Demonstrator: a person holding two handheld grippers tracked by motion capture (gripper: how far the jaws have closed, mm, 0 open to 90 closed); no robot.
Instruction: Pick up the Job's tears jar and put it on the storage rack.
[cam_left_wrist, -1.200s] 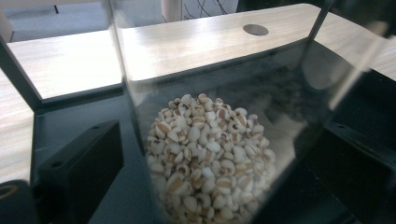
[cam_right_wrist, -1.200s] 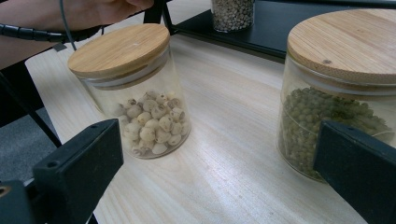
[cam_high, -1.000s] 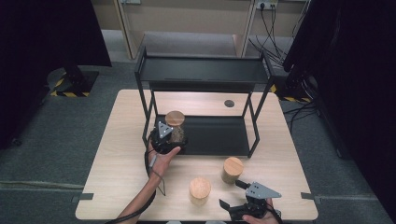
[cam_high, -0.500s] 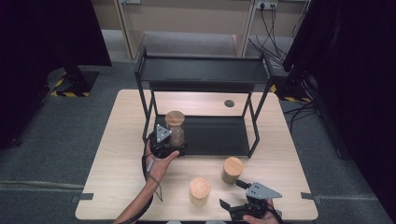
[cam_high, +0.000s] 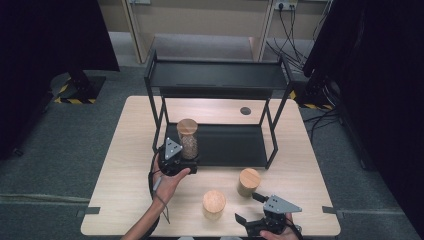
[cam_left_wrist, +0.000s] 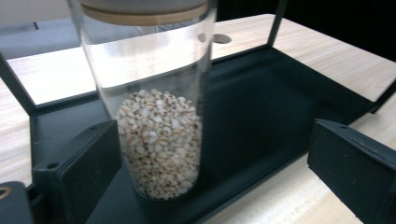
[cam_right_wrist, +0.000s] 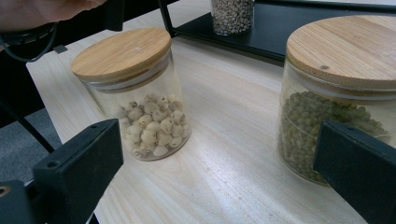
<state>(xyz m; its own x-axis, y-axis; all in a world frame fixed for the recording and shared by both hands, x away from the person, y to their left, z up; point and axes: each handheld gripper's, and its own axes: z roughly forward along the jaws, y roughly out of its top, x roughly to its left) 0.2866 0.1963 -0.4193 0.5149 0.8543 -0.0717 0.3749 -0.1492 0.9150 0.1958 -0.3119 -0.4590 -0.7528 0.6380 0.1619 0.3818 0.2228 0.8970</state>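
Our left tongs (cam_high: 186, 161), released, straddle the tall grain jar (cam_high: 188, 138) at the rack's lower shelf (cam_high: 235, 150) front-left corner, slightly nearer than earlier; right tongs (cam_high: 252, 210) wait open at the table's (cam_high: 125, 165) near edge.

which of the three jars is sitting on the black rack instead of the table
The tall jar of pale grains, on the rack's lower shelf at its left end, by the left gripper. The two short jars stand on the wooden table.
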